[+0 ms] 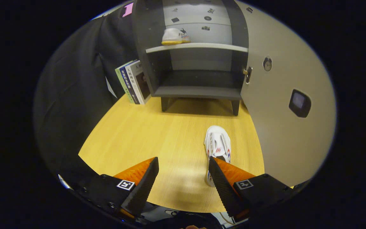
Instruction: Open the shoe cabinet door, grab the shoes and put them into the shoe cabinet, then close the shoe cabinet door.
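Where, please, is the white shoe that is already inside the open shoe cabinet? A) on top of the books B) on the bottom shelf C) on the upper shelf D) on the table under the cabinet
C: the stored shoe sits on the cabinet's upper shelf, while the second shoe lies on the table by the open hand-held gripper.

We can read no word or number with any certainty. Each finger (125, 184) of the gripper (183, 160), spread wide with nothing between them, carries a square black-and-white marker, a pattern rather than text. Far beyond the left finger, the books (133, 81) leaning on the cabinet (199, 92) bear printed characters too small for us to make out. The shoe on the shelf (174, 36) shows dark lettering, illegible. The shoe on the table (218, 144), just ahead of the right finger, has a small red round emblem.
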Demonstrator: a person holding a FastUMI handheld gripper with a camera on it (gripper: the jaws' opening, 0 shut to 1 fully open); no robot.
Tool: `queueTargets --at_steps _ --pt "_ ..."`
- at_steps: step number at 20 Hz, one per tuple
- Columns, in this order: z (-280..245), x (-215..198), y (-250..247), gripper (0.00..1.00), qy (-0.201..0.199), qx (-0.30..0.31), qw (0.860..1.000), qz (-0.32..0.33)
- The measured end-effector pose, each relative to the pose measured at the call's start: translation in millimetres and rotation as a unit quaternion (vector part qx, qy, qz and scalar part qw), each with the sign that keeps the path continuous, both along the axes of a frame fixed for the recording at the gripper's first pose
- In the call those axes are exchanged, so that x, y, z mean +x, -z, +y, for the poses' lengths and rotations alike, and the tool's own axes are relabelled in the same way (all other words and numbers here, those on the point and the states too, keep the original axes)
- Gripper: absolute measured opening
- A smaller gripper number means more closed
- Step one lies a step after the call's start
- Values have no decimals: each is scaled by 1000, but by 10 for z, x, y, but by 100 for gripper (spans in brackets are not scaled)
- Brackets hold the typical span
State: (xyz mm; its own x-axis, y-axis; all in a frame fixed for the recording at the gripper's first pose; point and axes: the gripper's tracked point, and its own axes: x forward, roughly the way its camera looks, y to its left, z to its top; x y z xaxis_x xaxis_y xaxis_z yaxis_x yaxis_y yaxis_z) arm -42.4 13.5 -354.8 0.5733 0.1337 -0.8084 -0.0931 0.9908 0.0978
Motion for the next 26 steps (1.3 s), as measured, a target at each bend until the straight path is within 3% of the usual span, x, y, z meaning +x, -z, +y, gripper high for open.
queueTargets --at_steps 9,17,21,23,26 --pt "-216 64 1055 99 17 -28 997 63" --pt "-286 549 1438 99 29 -47 998 43" --pt "-345 693 1440 92 43 -56 997 24" --pt "-503 754 1470 63 45 -85 995 19" --pt "-511 820 1510 20 41 -69 997 23"
